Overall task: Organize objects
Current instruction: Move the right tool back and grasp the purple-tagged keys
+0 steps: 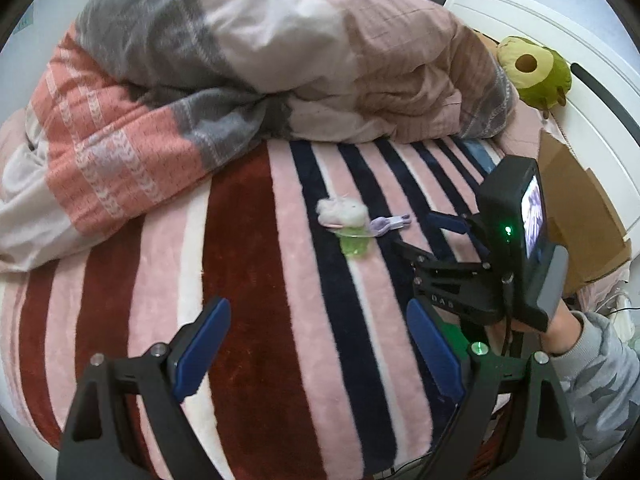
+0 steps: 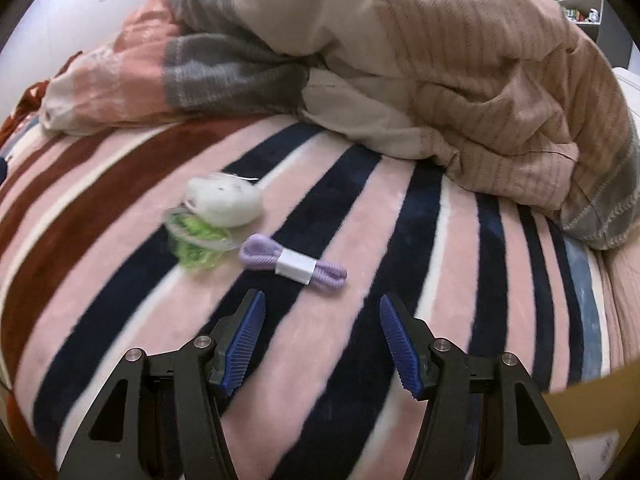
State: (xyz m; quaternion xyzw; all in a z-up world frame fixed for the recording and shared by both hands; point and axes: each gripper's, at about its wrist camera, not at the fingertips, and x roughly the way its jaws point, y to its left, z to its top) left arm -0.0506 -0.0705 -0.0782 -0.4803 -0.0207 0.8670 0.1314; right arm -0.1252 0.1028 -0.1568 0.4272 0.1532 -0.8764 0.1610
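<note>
The left gripper [image 1: 316, 350] has its jaws spread wide, nothing between them, hovering over the striped fleece blanket [image 1: 248, 320] that covers the bed. The right gripper [image 2: 322, 340] has its jaws parted about halfway, also empty, poised above the same blanket [image 2: 360, 240]. Just beyond the right jaws, slightly toward their left blue pad, lies a lilac coiled cable [image 2: 294, 262] bound at the middle by a white band; it is near the pad tips but not touching them. A little farther out and to the left sits a small white plush toy [image 2: 226, 202], resting against a clear cup of green filling [image 2: 196, 244], the two touching; both are smeared by motion blur, so their details are hard to make out. From the left wrist view the same cluster lies well ahead of the left jaws and toward the right: the white plush toy [image 1: 344, 210], the green cup [image 1: 354, 244] below it and the lilac cable [image 1: 390, 224] beside them. The right gripper [image 1: 436, 236] appears there at the right edge, held by a person's hand [image 1: 560, 332] in a grey patterned sleeve [image 1: 600, 384], its body hiding part of its own jaws. Behind everything a rumpled pink and grey quilt [image 1: 240, 60] is heaped across the bed. A green avocado plush [image 1: 534, 70] rests by the white headboard [image 1: 500, 4], and brown cardboard [image 1: 580, 208] lies along the bed's right side, cut off by the picture edge.
</note>
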